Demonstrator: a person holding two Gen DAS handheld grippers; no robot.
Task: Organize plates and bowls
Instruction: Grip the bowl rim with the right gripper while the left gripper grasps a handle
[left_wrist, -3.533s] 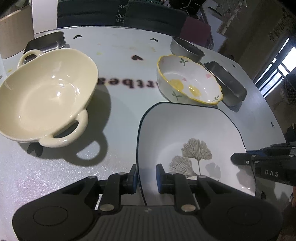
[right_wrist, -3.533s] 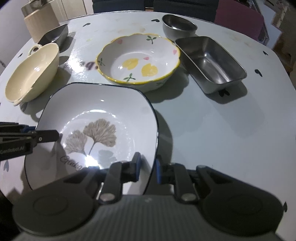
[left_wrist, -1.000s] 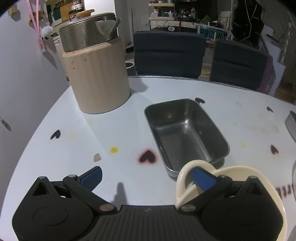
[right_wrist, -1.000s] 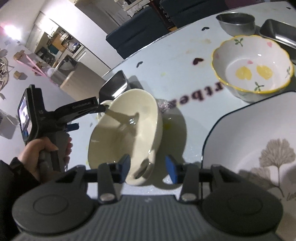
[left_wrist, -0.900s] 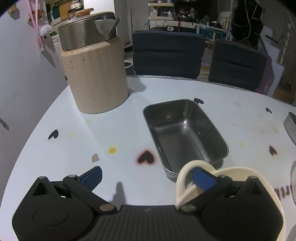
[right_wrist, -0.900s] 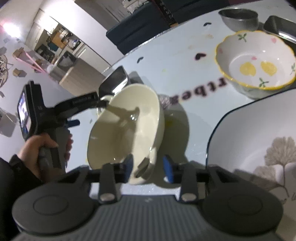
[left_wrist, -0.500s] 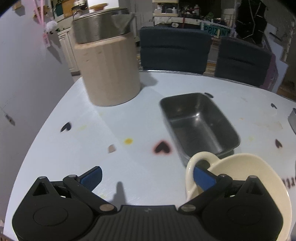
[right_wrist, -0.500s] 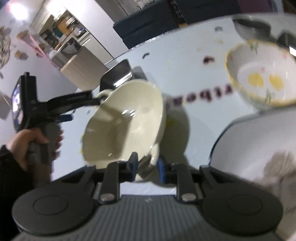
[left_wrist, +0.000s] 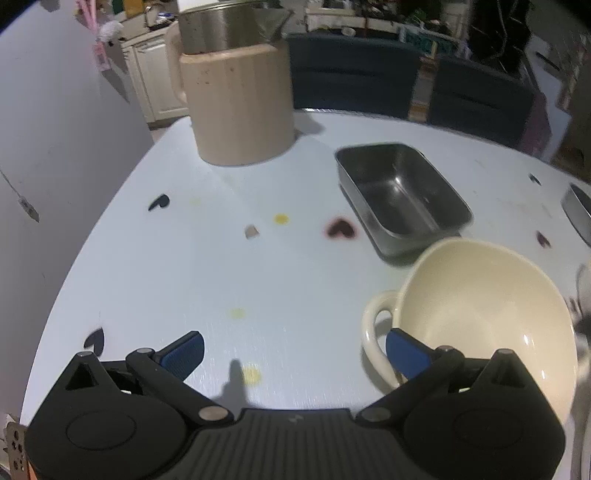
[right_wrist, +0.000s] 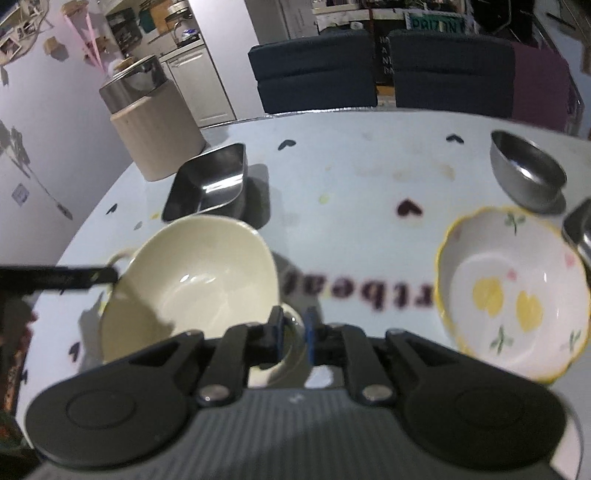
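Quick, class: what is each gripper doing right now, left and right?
Left gripper: open wide, one finger hooked through a handle of the cream bowl.
Right gripper: jaws closing on the bowl's other handle.

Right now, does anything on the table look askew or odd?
Yes: the cream two-handled bowl sits tilted, not flat. The right gripper is closing on its near handle, and the left gripper is wide open, one finger hooked through the far handle.

Cream two-handled bowl (right_wrist: 192, 284) glossy ceramic; rectangular tray (left_wrist: 399, 192) brushed metal; flower-print bowl (right_wrist: 513, 295) glazed; table (left_wrist: 184, 266) smooth, slightly shiny.
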